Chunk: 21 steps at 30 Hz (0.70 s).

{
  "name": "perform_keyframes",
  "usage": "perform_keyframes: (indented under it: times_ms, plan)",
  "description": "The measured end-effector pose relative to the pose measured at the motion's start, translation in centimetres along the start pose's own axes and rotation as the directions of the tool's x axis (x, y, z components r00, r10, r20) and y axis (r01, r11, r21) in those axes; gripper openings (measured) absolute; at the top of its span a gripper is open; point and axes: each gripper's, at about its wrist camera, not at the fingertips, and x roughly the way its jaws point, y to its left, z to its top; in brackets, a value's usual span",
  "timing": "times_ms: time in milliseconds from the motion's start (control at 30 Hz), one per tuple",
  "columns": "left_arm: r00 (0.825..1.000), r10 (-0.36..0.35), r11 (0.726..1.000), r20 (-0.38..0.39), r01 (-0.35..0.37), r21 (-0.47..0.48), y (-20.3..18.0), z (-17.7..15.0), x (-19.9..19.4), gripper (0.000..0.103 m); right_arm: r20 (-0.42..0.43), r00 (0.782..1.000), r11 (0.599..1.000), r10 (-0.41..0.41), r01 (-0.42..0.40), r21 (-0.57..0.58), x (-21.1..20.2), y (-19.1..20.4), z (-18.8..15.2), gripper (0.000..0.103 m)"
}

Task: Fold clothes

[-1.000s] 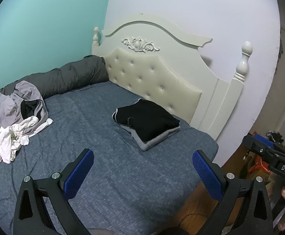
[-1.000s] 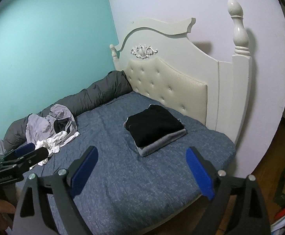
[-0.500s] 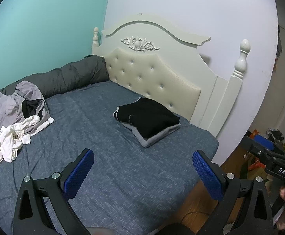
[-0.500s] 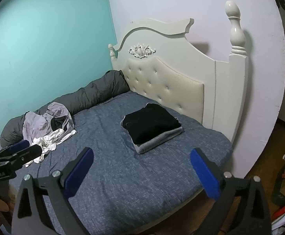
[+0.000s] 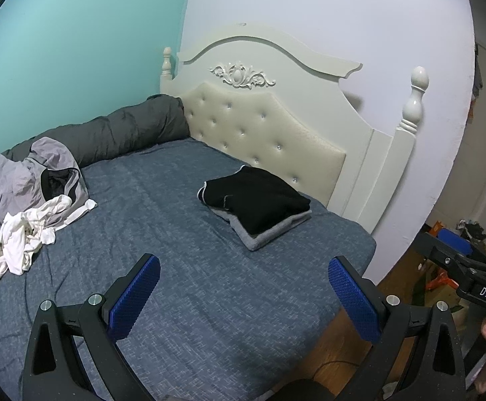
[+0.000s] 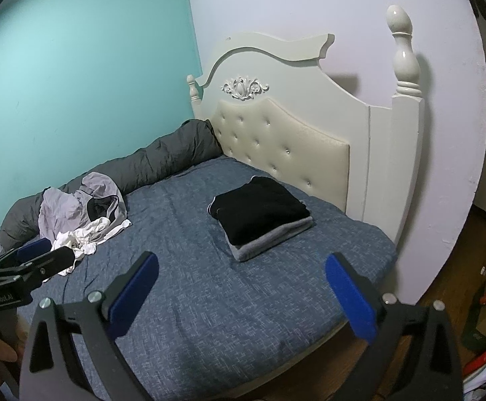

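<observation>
**Both tongs empty above the blue bed**

My left gripper sits at the bottom of its frame, blue-padded jaws spread wide, nothing between them but the blue-grey bedsheet. My right gripper has just finished opening; its jaws stand far apart, also empty.

Folded stack, black garment on grey garment, lies centre-right of the left view, near the cream tufted headboard but apart from it. In the right view the same stack lies mid-frame.

Unfolded pile, a crumpled lilac-grey jacket with a rumpled white garment against its lower edge, lies at left of frame, well apart from the stack. A dark grey rolled duvet runs along the turquoise wall behind.

Neither gripper touches any cloth.
</observation>
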Motion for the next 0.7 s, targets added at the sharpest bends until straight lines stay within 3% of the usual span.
perform_keyframes:
  times_ms: [700]
  plan:
    - [1.000,0.010,1.000,-0.016,-0.010,0.012,-0.28,-0.36,0.46,0.102,-0.023,1.000,1.000,-0.006,0.006,-0.002,0.55,-0.19,-0.67,0.101]
